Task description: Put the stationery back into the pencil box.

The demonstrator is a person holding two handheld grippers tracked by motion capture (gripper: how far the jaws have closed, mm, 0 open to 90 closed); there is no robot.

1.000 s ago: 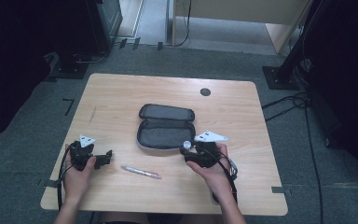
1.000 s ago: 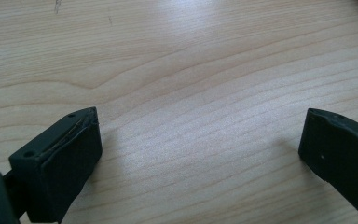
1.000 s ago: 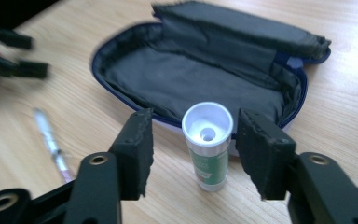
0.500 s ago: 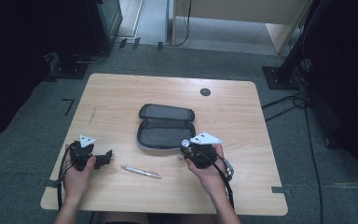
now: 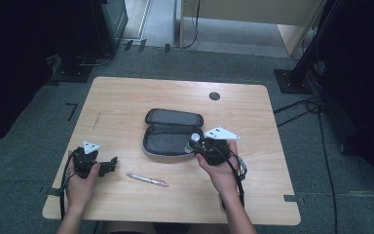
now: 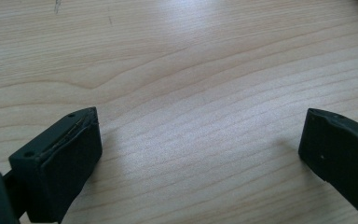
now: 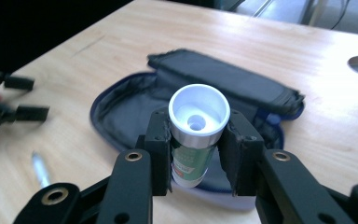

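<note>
- Glue stick: small cylinder, white recessed end cap facing the camera, silver band under it, green label with a red patch lower down. Clamped between the jaws of the right tongs, one pad pressed on each side of the body.
- From the high view the right tongs sit in the person's right hand, the stick's cap end pointing away from the wrist, at the near edge of the pencil case.
- Pencil case: dark fabric with blue trim, unzipped and lying open flat on the bench, directly beyond and under the right tongs; lid half folded back on the far side. Interior looks dark; contents cannot be made out.
- Pen: slim, silvery, lying flat on the bench between the two tongs, nearer the person than the case, touching nothing.
- Left tongs: held in the left hand, low over bare wood. Jaws spread wide, nothing between them; in the left gripper view the left tongs frame plain bench grain.
- Round dark grommet hole in the bench, well beyond the right tongs, past the case.
- Grey carpet floor around the bench.
</note>
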